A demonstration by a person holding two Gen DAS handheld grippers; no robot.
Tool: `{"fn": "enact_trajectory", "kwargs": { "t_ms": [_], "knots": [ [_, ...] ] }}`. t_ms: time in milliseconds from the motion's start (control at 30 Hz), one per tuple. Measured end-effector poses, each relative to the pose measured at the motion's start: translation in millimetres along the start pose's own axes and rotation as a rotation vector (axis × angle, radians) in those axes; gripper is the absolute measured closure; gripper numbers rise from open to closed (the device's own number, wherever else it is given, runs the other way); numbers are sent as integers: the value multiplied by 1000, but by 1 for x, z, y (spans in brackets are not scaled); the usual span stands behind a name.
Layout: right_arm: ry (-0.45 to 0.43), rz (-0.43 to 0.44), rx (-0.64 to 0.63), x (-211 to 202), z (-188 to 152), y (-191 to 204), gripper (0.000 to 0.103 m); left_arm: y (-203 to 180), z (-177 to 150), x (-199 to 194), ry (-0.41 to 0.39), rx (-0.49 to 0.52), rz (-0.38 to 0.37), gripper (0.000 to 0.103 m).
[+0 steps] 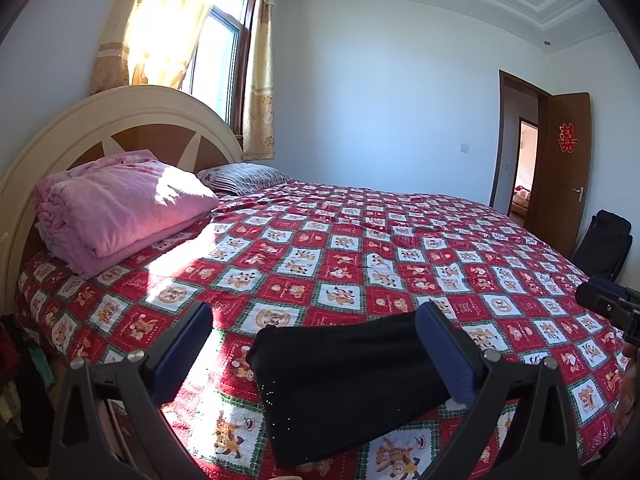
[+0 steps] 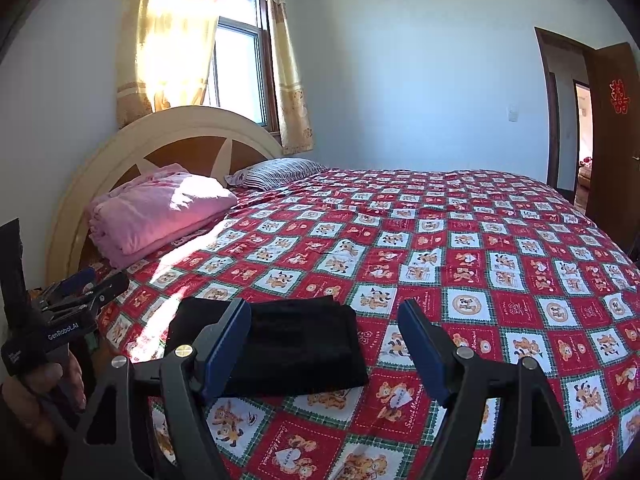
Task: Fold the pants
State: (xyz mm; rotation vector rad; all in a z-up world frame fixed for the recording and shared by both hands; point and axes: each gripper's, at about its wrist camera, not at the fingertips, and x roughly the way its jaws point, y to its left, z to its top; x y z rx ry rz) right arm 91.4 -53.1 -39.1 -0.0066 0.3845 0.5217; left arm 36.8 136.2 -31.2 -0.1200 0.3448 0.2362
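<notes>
The black pants (image 1: 344, 384) lie folded into a compact rectangle on the red patterned bedspread (image 1: 360, 248), near the bed's front edge. My left gripper (image 1: 316, 324) is open and empty, held above the pants with its fingers either side of them. In the right wrist view the folded pants (image 2: 296, 344) sit left of centre. My right gripper (image 2: 324, 324) is open and empty, above the bedspread (image 2: 460, 240), with its left finger over the pants' left part. The left gripper also shows at that view's left edge (image 2: 80, 296).
A folded pink blanket (image 1: 120, 212) and a striped pillow (image 1: 244, 176) lie by the cream headboard (image 1: 100, 120). A curtained window is behind it. An open brown door (image 1: 568, 168) and a dark bag (image 1: 608, 248) stand at the right.
</notes>
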Motion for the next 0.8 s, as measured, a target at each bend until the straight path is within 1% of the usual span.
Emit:
{"fn": "enact_trajectory", "kwargs": {
  "t_ms": [100,233,433,633,800],
  "knots": [
    [-1,-1,-6,0,-1,2,26,0,1,-1,-9,-4,27,0],
    [0,-4,-13,1,-2,3,26,1,2,-1,-2,-18,21,0],
    [11,-4,-28,5,-5,7,26,-7,0,2,9,20,55,0],
    [30,3,-32,9,-9,9,26,-7,-5,6,17,33,36,0],
    [42,4,-32,12,-11,11,26,-7,-9,11,41,31,18,0]
  ]
}}
